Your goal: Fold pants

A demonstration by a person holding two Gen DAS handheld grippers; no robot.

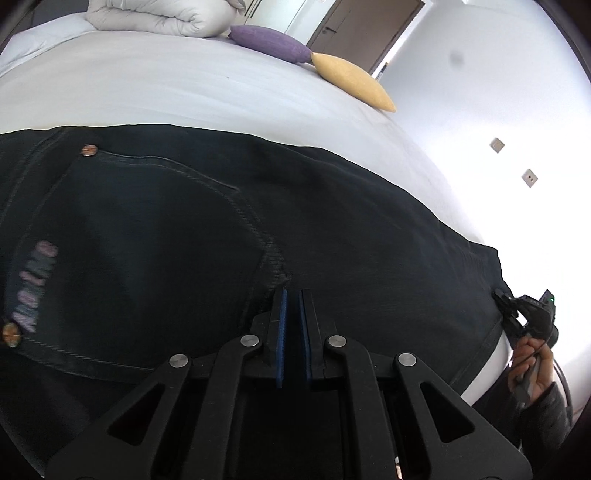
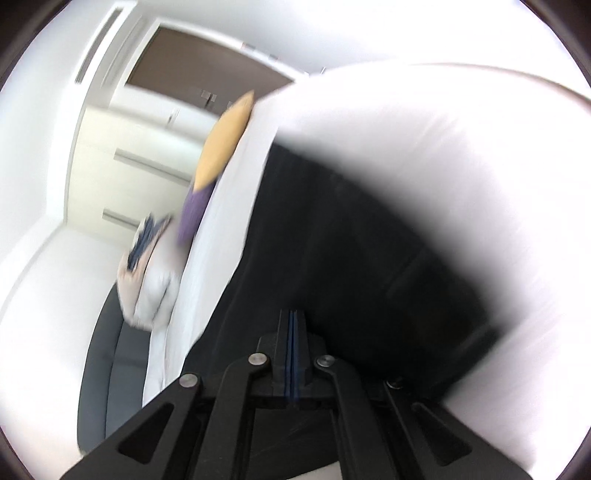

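Observation:
Dark denim pants (image 1: pixel 177 229) lie flat on the white bed (image 1: pixel 184 92), back pocket and copper rivets showing at the left. My left gripper (image 1: pixel 293 295) hovers over the crotch seam, its blue pads a narrow gap apart, holding nothing. My right gripper (image 1: pixel 504 297) shows at the far right of the left wrist view, at the hem end of the pants. In the blurred right wrist view the right gripper (image 2: pixel 293 314) has its pads pressed together against the edge of the pants (image 2: pixel 351 240); whether cloth is pinched between them is not visible.
A purple cushion (image 1: pixel 269 42) and a yellow cushion (image 1: pixel 354 81) lie at the bed's far edge, next to a folded white duvet (image 1: pixel 162 16). A brown door (image 1: pixel 365 26) and a white wall stand beyond. A dark sofa (image 2: pixel 110 354) stands beside the bed.

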